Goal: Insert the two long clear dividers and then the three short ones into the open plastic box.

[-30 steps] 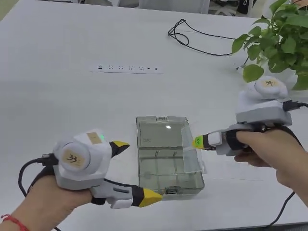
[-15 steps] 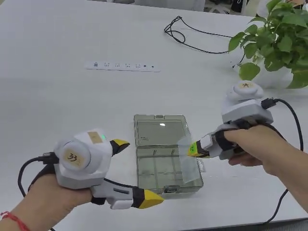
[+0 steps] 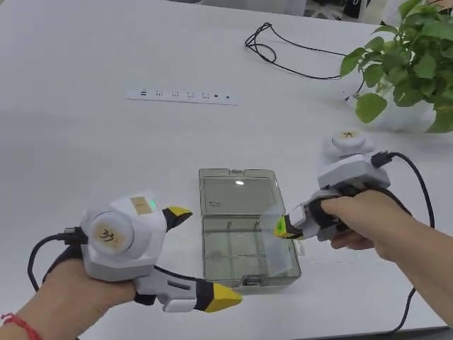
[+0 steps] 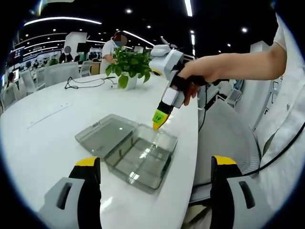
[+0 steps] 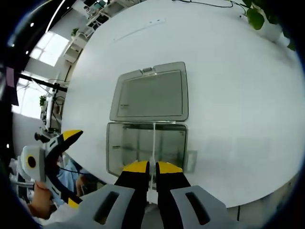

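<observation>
While the clear divider (image 5: 153, 143) stands on edge in the base of the open plastic box (image 3: 233, 273), running from the near wall toward the hinge side, the right gripper (image 3: 281, 227) pinches its near end, the jaws pressed almost together on it. The box's lid lies flat on the white desk (image 3: 106, 156). The left gripper (image 3: 201, 255) hovers just beside the box's near left corner, jaws spread wide and empty. Farther off lie a power strip (image 3: 180, 95), a black cable (image 3: 283, 57) and a potted plant (image 3: 410, 49).
</observation>
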The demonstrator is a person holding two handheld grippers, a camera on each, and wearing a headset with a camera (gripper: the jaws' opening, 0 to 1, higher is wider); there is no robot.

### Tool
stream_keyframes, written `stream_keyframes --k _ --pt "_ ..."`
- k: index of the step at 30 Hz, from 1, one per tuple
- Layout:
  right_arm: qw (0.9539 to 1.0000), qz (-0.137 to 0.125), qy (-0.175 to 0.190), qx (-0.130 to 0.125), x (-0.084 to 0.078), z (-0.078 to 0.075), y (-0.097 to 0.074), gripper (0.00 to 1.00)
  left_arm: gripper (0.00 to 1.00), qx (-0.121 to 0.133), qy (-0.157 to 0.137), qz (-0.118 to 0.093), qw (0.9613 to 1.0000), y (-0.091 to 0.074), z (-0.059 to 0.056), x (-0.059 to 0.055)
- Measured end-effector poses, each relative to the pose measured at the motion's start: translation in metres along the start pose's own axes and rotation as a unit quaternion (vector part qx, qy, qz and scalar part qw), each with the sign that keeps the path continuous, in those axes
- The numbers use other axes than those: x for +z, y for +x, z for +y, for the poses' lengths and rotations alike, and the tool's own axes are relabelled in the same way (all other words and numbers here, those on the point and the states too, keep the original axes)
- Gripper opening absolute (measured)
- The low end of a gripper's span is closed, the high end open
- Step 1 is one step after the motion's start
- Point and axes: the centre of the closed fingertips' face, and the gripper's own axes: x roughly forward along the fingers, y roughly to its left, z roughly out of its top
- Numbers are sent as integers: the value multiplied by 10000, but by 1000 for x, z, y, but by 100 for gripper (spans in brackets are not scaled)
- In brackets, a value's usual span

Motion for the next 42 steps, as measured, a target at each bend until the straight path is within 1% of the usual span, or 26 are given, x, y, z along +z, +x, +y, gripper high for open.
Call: stream_keyframes --k 6,13,17,19,22,42 --pt "10000 33 3 -43 -2 -3 4 7 98 -6 -23 -26 10000 1 1 0" --pt "9999 21 -1 -106 -2 -6 10 6 98 -19 -57 -30 10000 2 1 -1" --pt "9999 5 31 -102 -1 -8 12 6 97 -26 -63 -55 10000 2 1 0" --pt "9999 -5 49 -115 -4 -6 13 6 97 -29 -80 -45 10000 2 1 -1" --pt "9999 -18 70 -114 -2 -7 15 6 97 -25 -87 -54 9999 2 2 -1" --pt "9999 -46 117 -81 5 -6 14 6 96 -48 -126 -76 9999 3 2 0"
